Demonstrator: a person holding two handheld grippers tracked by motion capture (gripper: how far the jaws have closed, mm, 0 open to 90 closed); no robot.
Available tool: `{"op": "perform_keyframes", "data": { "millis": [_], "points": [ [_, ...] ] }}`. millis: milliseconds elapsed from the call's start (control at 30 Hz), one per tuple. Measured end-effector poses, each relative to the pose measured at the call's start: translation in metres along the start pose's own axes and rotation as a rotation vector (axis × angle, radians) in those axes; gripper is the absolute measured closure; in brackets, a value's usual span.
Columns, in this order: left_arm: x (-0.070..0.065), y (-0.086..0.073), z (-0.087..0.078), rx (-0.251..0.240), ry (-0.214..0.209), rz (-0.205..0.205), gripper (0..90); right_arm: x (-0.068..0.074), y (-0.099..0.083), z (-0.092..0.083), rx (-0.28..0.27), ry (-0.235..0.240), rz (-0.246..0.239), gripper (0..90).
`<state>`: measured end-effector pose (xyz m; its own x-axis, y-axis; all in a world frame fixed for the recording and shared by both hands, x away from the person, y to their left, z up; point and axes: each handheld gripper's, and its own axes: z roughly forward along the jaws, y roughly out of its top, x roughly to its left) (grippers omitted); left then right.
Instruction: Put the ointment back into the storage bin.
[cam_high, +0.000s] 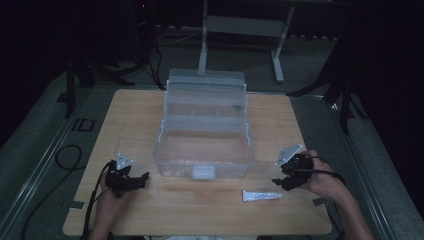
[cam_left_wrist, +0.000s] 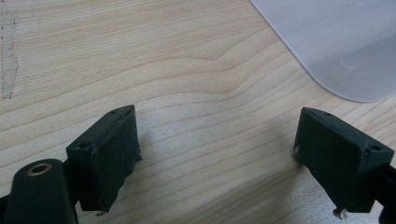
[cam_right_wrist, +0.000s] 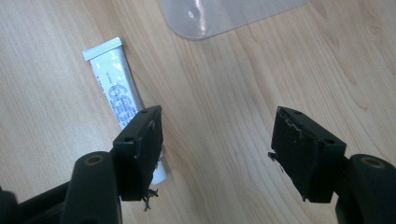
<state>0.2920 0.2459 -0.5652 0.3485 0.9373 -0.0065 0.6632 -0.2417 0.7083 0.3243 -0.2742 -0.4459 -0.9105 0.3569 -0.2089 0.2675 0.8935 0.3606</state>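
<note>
A wooden tabletop carries a clear plastic toolbox at its centre, lid swung up toward the far edge and its pale latch facing the near edge; the deep lower bin looks empty, though the dim light makes that hard to confirm. Both forearms come in over the near edge. The left hand lies low near the near-left corner, its left tool pointing along the tabletop toward the box, jaws spread wide with bare wood between them; in the left gripper view the left tool hovers close over the grain with a rounded corner of the box just ahead. The right hand sits near the near-right corner, its right tool likewise spread and gripping nothing, angled toward a small white tube lying flat between box and near edge. In the right gripper view the tube lies partly behind one jaw; its blue printing is too small to read.
</note>
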Motion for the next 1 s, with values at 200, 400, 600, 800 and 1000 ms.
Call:
{"op": "perform_keyframes", "data": {
  "millis": [200,400,600,800,1000],
  "points": [
    [0.000,0.000,0.000,0.000,0.000,0.000,14.4,0.002,0.005,0.001,0.023,0.008,-0.025,33.6],
    [0.000,0.000,0.000,0.000,0.000,0.000,14.4,0.003,0.008,0.001,0.035,0.015,-0.045,33.6],
    [0.000,0.000,0.000,0.000,0.000,0.000,14.4,0.005,0.010,0.003,0.055,0.022,-0.063,33.7],
    [0.000,0.000,0.000,0.000,0.000,0.000,14.4,0.008,0.013,0.005,0.073,0.032,-0.079,33.7],
    [0.000,0.000,0.000,-0.001,0.000,-0.001,14.4,0.010,0.017,0.007,0.087,0.041,-0.102,33.7]
  ]
}}
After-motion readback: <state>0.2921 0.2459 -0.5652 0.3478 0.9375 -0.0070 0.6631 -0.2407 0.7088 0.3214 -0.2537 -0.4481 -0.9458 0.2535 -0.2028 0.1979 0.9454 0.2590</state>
